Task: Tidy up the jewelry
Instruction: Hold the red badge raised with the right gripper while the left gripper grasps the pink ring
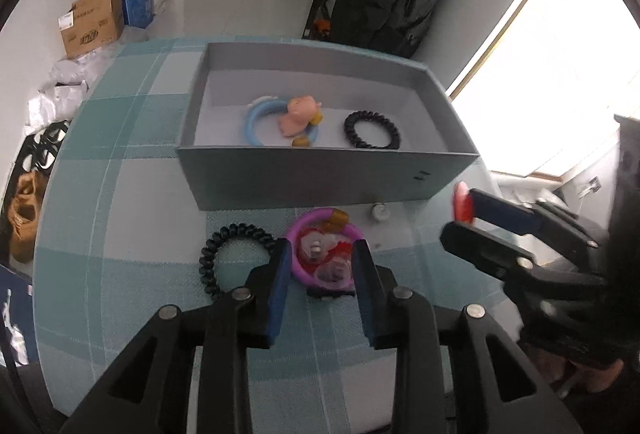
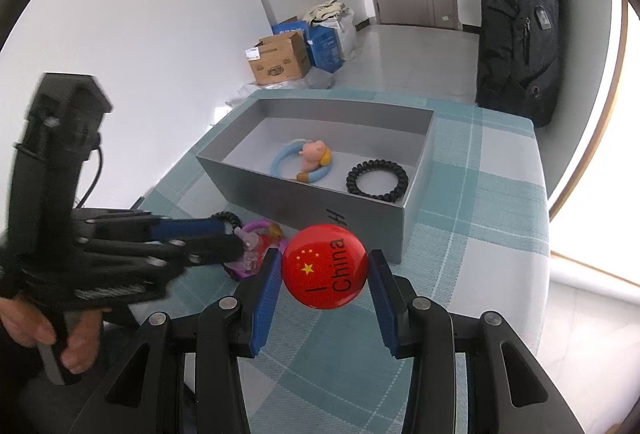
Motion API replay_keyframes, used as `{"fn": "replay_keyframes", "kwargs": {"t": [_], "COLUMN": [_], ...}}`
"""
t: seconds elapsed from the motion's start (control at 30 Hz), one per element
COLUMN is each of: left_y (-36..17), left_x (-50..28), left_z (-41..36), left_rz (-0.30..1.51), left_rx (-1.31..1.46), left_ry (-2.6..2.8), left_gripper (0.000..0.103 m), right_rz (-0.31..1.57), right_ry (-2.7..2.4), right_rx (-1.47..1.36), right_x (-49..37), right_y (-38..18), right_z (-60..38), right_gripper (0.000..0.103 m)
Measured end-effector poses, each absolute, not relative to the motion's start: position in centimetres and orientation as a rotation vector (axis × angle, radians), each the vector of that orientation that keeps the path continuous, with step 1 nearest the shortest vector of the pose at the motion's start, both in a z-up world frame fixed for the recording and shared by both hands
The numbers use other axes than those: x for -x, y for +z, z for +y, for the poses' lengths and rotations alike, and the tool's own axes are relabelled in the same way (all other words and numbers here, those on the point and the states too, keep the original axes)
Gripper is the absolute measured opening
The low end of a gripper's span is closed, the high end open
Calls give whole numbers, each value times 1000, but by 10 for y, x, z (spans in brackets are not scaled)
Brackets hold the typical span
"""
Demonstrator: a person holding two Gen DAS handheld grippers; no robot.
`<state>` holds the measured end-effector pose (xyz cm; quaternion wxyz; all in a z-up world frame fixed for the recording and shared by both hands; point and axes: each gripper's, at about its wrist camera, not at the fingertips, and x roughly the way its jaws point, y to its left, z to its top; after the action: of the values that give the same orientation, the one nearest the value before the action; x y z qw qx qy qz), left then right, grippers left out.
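A grey open box [image 1: 320, 174] [image 2: 320, 202] sits on the checked tablecloth. It holds a blue ring with a pink pig charm [image 1: 286, 120] [image 2: 306, 158] and a black coil hair tie [image 1: 372, 130] [image 2: 378, 180]. In front of the box lie a purple ring with a red-and-clear charm [image 1: 324, 254] [image 2: 252, 250] and another black coil hair tie [image 1: 232, 254]. My left gripper [image 1: 322, 262] is open, its fingers on either side of the purple ring. My right gripper [image 2: 324, 270] is shut on a red round "I China" badge [image 2: 324, 268] [image 1: 462, 202], held above the cloth near the box's front corner.
A small white round object [image 1: 379, 212] lies by the box's front wall. Cardboard and blue boxes [image 2: 296, 52] stand on the floor beyond the table. A black backpack [image 2: 520, 18] hangs at the far right. A bright window is on the right.
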<state>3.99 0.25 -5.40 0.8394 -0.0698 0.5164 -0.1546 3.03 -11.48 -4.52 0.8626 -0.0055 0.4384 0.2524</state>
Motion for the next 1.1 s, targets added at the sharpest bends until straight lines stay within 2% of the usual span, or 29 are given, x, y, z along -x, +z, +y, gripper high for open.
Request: {"fn": "replay_keyframes", "kwargs": {"t": [0.23,0.3,0.47,0.93,1.1], "left_y": [-58,-55,-52,-34,-46], "left_x": [-46,-42,-39,-39,-48], "left_z": [-1,-4,-8,21,38], "left_rz": [1082,1059,1031,1006,1072], "left_rx": [104,69,43,291,509], "left_ry": [-301,-300,-294,-384,-474], "left_gripper": [25,15,15,15,15], "right_rz": [912,909,906,874,888], "right_ry": [530,529,532,570,573], "right_rx": [5,0,-4,-36,-36], "right_x": [-30,-30,-31,-28,-30], "right_y": [-42,-41,-40,-31,-33], "right_z": [-116,-117,-118,-118,-114], "right_gripper": [42,42,42,42,42]}}
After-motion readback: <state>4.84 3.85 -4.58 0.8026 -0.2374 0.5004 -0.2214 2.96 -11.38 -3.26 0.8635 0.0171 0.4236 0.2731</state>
